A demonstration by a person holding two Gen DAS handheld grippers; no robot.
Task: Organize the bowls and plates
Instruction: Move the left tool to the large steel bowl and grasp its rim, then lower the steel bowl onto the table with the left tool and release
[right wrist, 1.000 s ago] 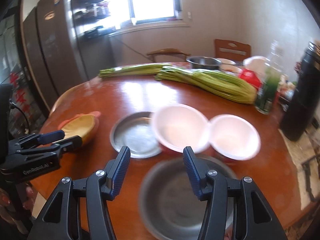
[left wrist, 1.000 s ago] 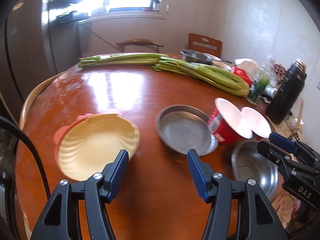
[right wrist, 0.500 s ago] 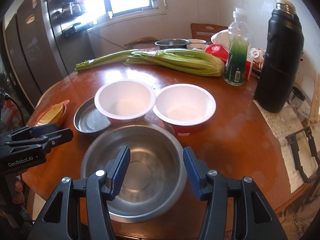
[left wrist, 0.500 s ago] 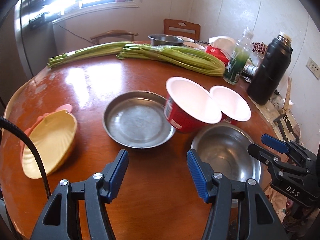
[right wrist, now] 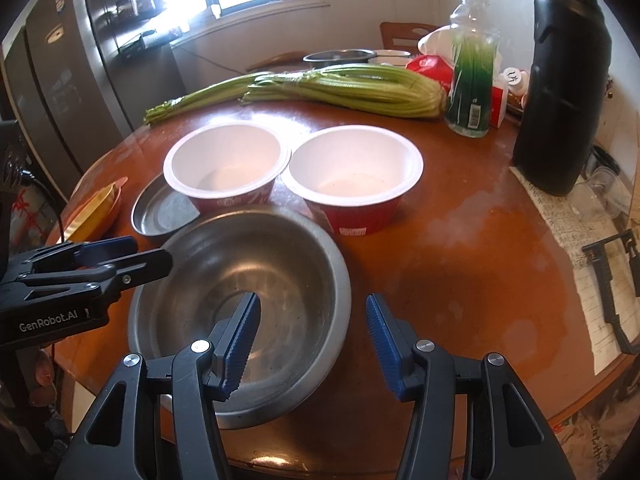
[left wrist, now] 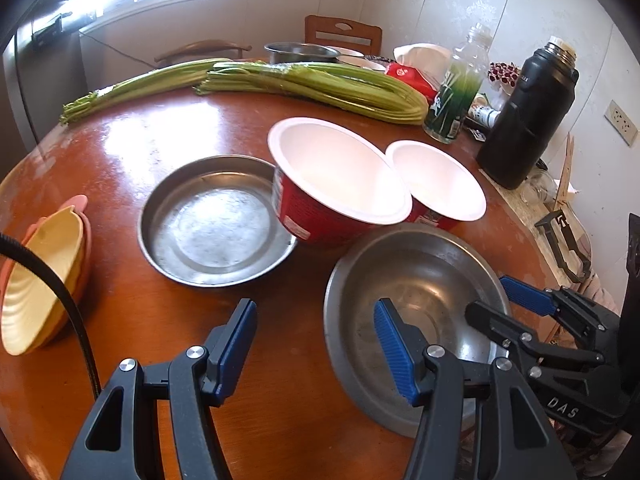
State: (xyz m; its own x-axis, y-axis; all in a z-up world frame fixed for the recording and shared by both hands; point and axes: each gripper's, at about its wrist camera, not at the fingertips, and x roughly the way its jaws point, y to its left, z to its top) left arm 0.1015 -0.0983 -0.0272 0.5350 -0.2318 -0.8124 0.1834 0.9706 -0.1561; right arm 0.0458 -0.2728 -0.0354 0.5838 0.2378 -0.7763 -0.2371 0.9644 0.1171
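Note:
A steel bowl (left wrist: pixel 416 292) (right wrist: pixel 240 276) sits at the near edge of the round wooden table (right wrist: pixel 460 248). Behind it stand two red paper bowls with white insides, one (left wrist: pixel 340 168) (right wrist: pixel 224 164) resting on the rim of a flat steel plate (left wrist: pixel 212 220) (right wrist: pixel 160 212), the other (left wrist: pixel 440 180) (right wrist: pixel 356 168) to its right. A yellow shell-shaped dish on a pink one (left wrist: pixel 36 280) (right wrist: pixel 94 208) lies at the left. My left gripper (left wrist: pixel 316 328) is open and empty at the steel bowl's left rim. My right gripper (right wrist: pixel 312 324) is open and empty, its jaws astride the bowl's right rim.
Long celery bunches (left wrist: pixel 312 84) lie across the far side. A green-filled glass bottle (right wrist: pixel 472 80), a black thermos (right wrist: pixel 560 80), a red packet (left wrist: pixel 408 76) and a steel pot (left wrist: pixel 300 52) stand at the back right. Paper and a black clamp (right wrist: pixel 612 280) lie at the right edge.
Both grippers have swung right and closed in on the steel bowl. The shell dish has slid to the left edge of view. Both stay open.

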